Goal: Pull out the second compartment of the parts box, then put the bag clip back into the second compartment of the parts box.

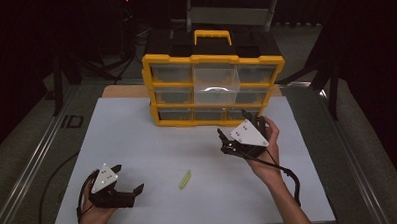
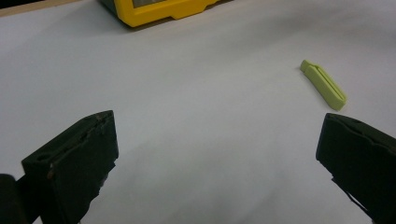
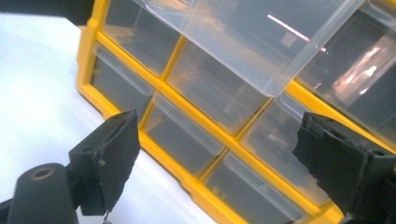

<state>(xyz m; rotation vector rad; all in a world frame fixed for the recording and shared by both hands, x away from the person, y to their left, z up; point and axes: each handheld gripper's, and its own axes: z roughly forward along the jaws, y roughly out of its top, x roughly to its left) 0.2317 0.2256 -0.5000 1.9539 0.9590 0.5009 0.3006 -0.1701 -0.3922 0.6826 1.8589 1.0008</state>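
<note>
No text, label, brand, number or sign could be read anywhere: the yellow drawer cabinet, its clear drawers, the small green clip and the white surface all carried no legible marking.

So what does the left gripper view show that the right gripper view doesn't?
Left gripper view: the green clip lying flat on the white table, ahead of the open left gripper.
Right gripper view: the clear drawers, one pulled-out drawer jutting forward, beyond the open right gripper.
Both: the yellow organizer and the white table.
</note>
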